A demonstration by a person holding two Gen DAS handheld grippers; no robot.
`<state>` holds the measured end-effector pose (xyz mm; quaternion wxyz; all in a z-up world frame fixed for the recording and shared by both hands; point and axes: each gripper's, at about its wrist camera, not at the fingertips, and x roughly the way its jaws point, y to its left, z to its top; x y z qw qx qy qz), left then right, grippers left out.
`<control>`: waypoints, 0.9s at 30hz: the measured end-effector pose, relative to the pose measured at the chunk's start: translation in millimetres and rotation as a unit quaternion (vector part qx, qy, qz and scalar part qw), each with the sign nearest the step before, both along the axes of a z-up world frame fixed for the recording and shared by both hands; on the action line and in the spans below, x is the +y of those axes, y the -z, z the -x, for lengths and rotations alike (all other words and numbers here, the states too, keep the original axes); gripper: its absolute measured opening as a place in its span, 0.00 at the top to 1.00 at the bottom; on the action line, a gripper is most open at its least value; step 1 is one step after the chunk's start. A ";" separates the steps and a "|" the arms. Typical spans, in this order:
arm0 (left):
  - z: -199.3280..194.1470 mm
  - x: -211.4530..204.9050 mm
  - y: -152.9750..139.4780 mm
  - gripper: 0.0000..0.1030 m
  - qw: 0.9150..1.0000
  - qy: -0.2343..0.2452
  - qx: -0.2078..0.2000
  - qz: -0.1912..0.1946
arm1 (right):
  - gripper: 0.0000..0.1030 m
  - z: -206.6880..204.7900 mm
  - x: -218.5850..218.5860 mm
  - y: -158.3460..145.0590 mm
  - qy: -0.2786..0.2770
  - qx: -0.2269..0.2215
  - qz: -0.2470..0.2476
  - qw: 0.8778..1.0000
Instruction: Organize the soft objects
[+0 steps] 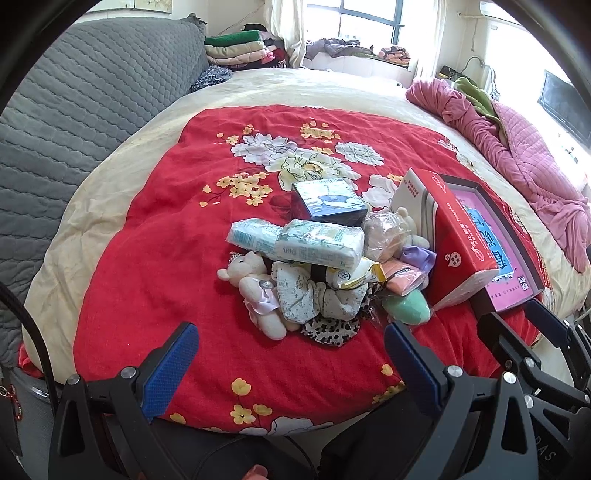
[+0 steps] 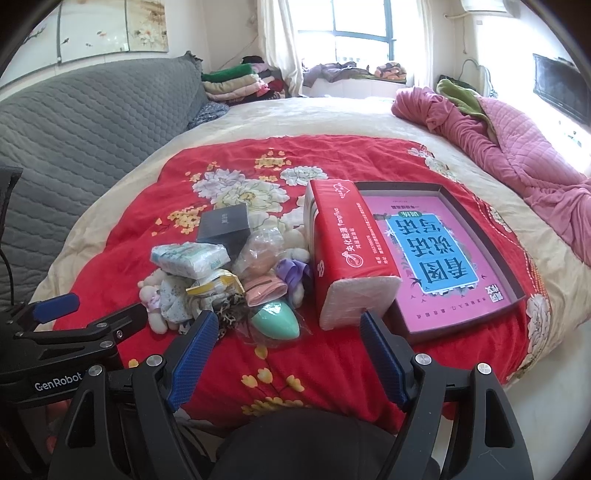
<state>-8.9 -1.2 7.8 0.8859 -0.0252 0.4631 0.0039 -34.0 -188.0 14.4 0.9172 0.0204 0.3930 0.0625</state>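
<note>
Left wrist view: heap of soft packets and plush toys (image 1: pixel 314 266) just beyond left gripper (image 1: pixel 291 354) — spread wide, empty — right gripper (image 2: pixel 286 341) likewise.

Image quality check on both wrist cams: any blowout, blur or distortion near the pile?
Left wrist view: window blown out, heavy fisheye bending of the bed edge, pile sharp, teddy bear evenly lit. Right wrist view: window also overexposed, right edge washed by glare, red tissue pack and pink-lined tray crisp, no motion blur.
</note>
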 end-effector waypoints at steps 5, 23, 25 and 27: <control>0.3 2.6 -0.1 0.02 1.000 -0.002 -0.002 0.002 | 0.22 0.5 -0.6 -0.2 -0.001 0.000 0.001 1.000; -1.0 4.6 3.0 0.02 1.000 -0.006 0.003 0.002 | 0.22 1.0 1.1 -0.7 -0.002 0.001 0.004 1.000; -1.1 5.1 2.9 0.02 1.000 -0.005 0.003 0.002 | 0.22 0.8 1.6 -0.3 -0.002 0.000 0.003 1.000; -1.0 5.0 2.7 0.02 1.000 -0.006 0.003 0.002 | 0.22 1.0 1.6 -0.3 -0.001 0.000 0.005 1.000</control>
